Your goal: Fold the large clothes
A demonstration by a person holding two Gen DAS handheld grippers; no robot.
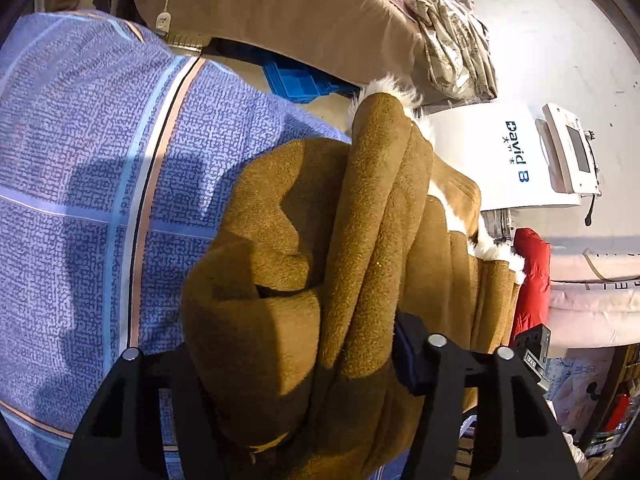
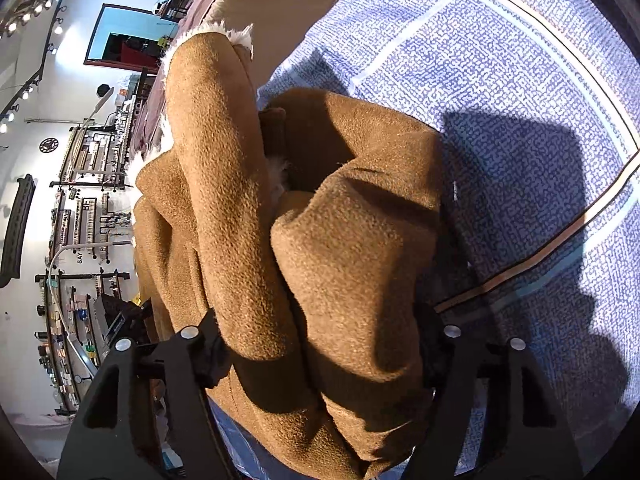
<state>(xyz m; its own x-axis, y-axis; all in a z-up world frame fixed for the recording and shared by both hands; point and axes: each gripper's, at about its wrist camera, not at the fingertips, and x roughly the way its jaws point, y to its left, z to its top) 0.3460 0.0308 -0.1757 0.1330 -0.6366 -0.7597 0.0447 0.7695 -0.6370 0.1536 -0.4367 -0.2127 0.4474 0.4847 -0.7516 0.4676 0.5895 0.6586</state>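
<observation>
coat (image 1: 320, 264) — brown suede, white fleece lining | bunched in thick folds | over blue checked sheet (image 1: 80, 160)

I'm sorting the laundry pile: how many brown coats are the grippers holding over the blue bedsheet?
1. A single brown coat with white fur trim, bunched in both the left gripper and right gripper, above the blue bedsheet. More clothes may lie hidden beneath it.

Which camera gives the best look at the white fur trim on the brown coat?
The left wrist view: the white fur trim runs down the brown coat along its right edge. The right wrist view shows only short tufts of it at the top fold and the left edge.
</observation>
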